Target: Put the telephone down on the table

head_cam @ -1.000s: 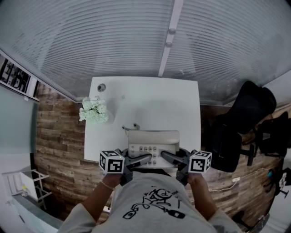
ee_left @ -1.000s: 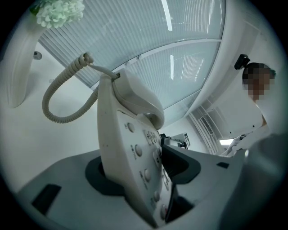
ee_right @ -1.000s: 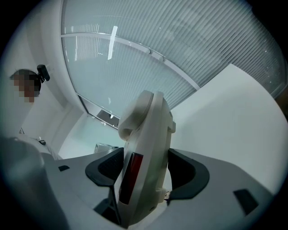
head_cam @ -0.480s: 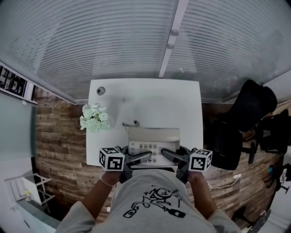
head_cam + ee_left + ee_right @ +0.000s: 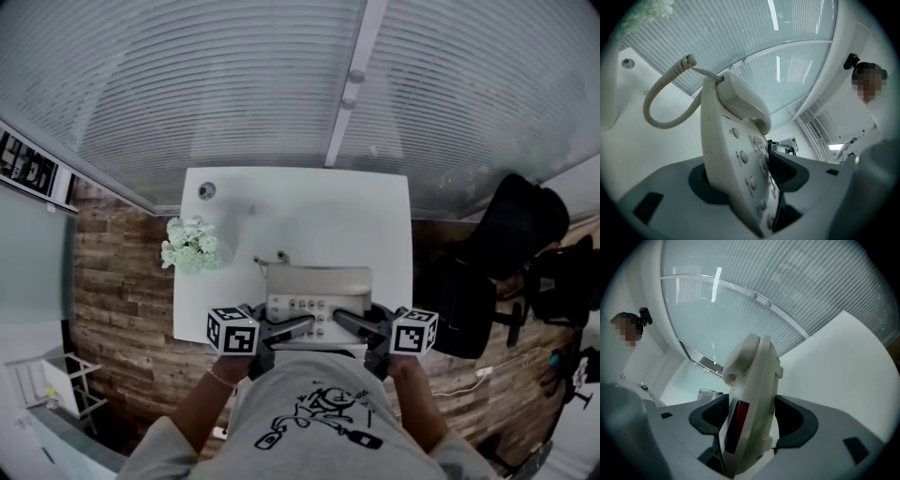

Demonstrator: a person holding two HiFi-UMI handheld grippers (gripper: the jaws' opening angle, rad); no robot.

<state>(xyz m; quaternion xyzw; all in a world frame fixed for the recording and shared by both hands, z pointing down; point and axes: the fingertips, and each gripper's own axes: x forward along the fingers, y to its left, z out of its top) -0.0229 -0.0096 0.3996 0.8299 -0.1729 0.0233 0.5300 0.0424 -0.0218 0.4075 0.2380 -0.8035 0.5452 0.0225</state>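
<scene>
Both ends of the beige plastic push-button telephone [image 5: 317, 284] are clamped, by the left gripper [image 5: 302, 326] and right gripper [image 5: 341, 322], at the near edge of the white rectangular bench [image 5: 300, 202]. Best practice: lower both ends level, releasing once the base sits flat.

A white rectangular table [image 5: 300, 202] sits mid-frame against a ribbed translucent wall [image 5: 187, 84] that fills the top and is split by a white post [image 5: 349, 84]. Brown wood-plank flooring [image 5: 122, 281] flanks it, and a black office chair [image 5: 511, 244] stands at right.
</scene>
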